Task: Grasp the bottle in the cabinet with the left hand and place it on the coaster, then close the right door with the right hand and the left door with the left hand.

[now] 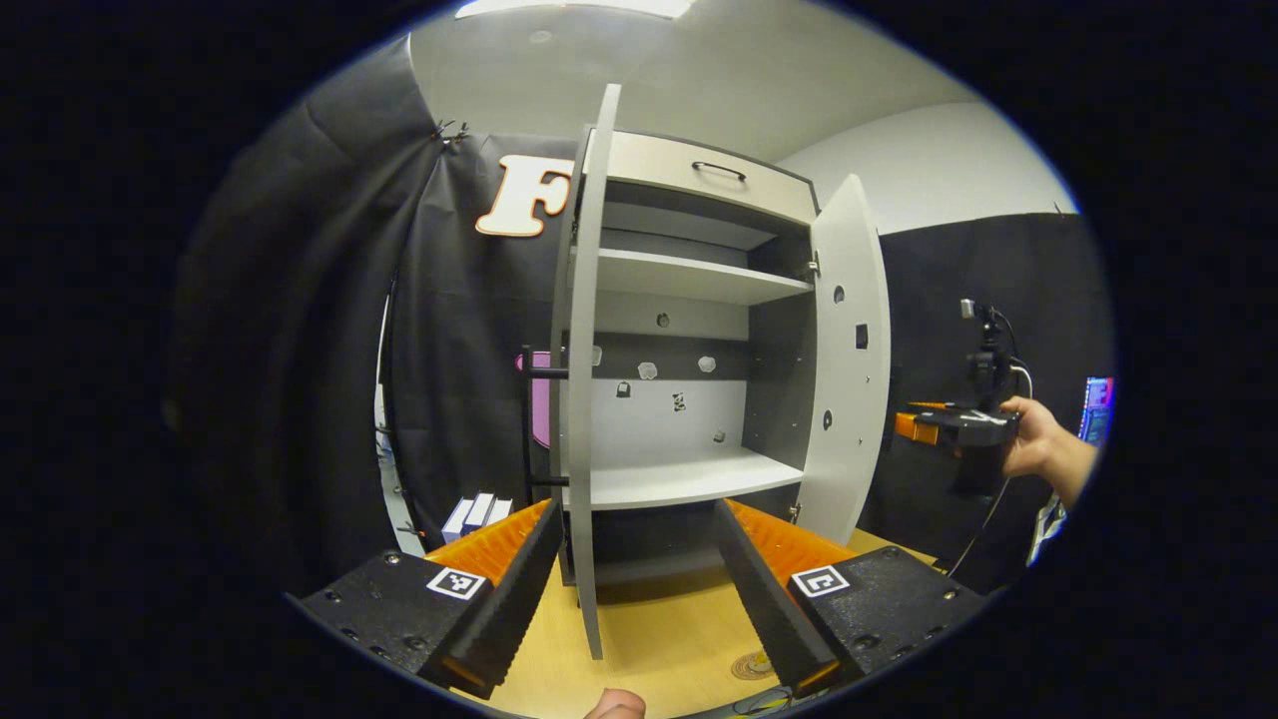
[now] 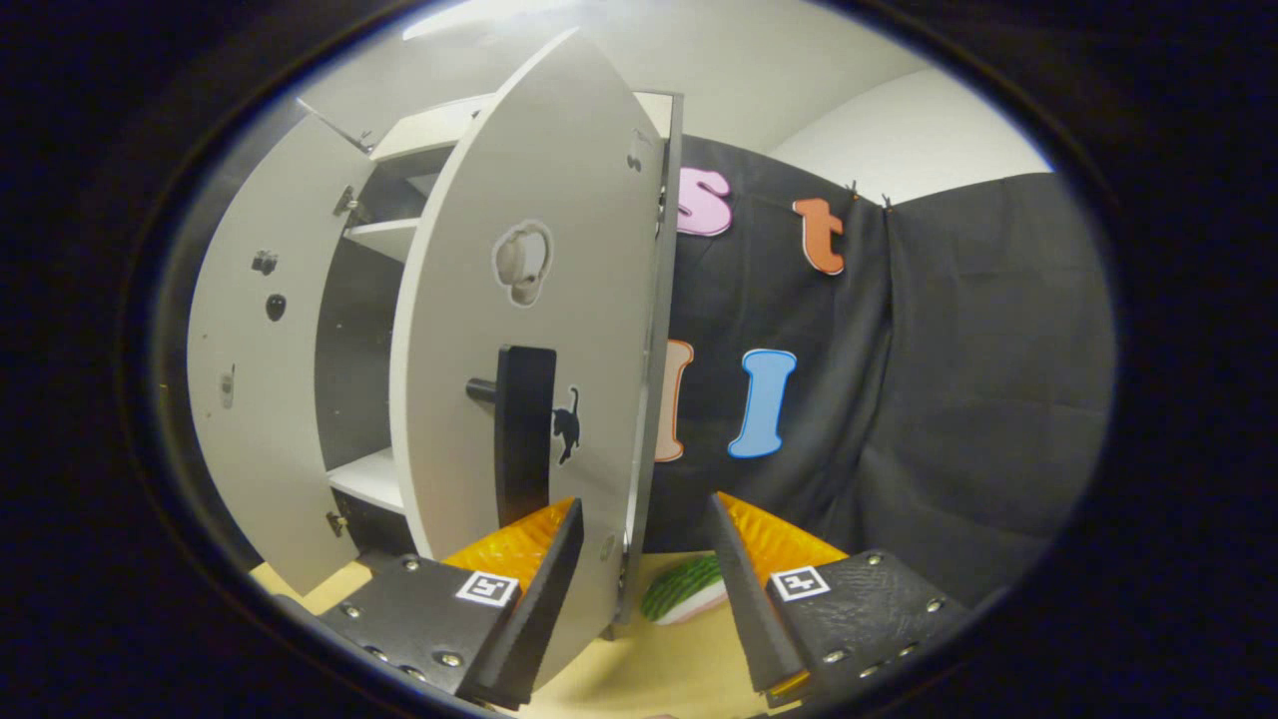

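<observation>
with shelves (image 1: 689, 479) bare, bottle step judged done; both doors (image 2: 519, 330) open, unclosed; left gripper (image 1: 639, 589), right gripper (image 2: 639, 589) jaws apart, empty.

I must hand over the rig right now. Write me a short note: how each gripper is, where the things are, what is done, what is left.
Left gripper: open, empty, facing the open cabinet, the left door edge-on between its fingers.
Right gripper: open, empty, at the free edge of the right door, beside its handle.
Shelves hold no bottle. A coaster lies on the table; whether the bottle stands on it cannot be told.
Left: close right door, then left door.
</observation>
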